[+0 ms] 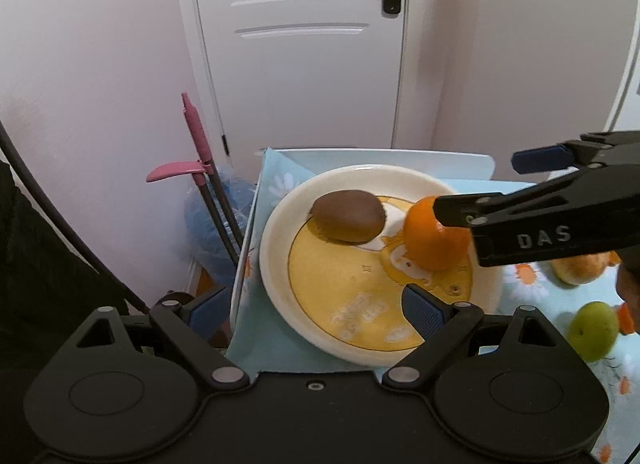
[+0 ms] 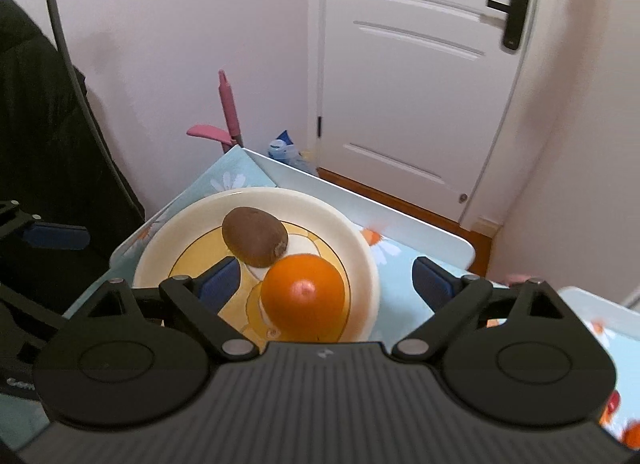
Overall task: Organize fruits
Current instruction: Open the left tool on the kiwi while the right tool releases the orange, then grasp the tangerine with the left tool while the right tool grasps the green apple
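Orange (image 2: 304,296) sits on the plate (image 2: 360,248) beside the kiwi (image 2: 255,237); right gripper (image 2: 326,278), jaws apart, should lift straight clear; left gripper (image 1: 316,308) gapes empty.

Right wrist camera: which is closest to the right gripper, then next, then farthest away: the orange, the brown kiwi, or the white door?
From the right gripper:
1. Orange: on the plate, right between the open fingers.
2. Kiwi: just beyond, touching the orange, toward the plate's far left.
3. Door: far back, past the table's edge.
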Action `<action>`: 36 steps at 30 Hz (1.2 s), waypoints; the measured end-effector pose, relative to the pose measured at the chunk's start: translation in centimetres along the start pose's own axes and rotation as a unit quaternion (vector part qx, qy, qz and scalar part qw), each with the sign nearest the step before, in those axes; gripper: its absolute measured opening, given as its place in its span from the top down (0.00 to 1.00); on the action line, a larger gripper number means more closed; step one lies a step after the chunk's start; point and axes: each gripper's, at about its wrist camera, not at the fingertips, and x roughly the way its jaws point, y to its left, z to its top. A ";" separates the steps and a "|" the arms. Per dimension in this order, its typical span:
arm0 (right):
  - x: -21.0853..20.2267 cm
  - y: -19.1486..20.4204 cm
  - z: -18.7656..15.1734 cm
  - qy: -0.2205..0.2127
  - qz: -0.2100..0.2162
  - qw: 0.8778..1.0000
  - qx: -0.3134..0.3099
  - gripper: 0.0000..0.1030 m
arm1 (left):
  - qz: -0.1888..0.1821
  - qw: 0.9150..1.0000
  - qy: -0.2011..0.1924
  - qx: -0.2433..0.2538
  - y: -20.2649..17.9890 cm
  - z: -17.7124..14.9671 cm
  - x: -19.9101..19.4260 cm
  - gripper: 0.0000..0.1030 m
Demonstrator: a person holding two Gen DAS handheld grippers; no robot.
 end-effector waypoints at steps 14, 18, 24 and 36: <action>-8.7 -5.2 -3.1 -0.008 -0.051 0.996 0.074 0.00 | -0.011 0.999 -0.029 0.032 -3.1 0.6 -3.4 0.08; -11.5 -8.1 -5.3 -0.008 -0.064 0.994 0.086 0.00 | -0.019 0.998 -0.042 0.036 -5.0 0.4 -4.8 0.08; -15.3 -11.7 -8.7 -0.005 -0.074 0.993 0.090 0.00 | -0.025 0.997 -0.055 0.046 -8.9 -0.1 -6.7 0.08; -19.8 -17.9 -15.6 0.012 -0.063 0.994 0.089 0.00 | -0.033 0.996 -0.062 0.061 -17.9 -2.2 -8.5 0.08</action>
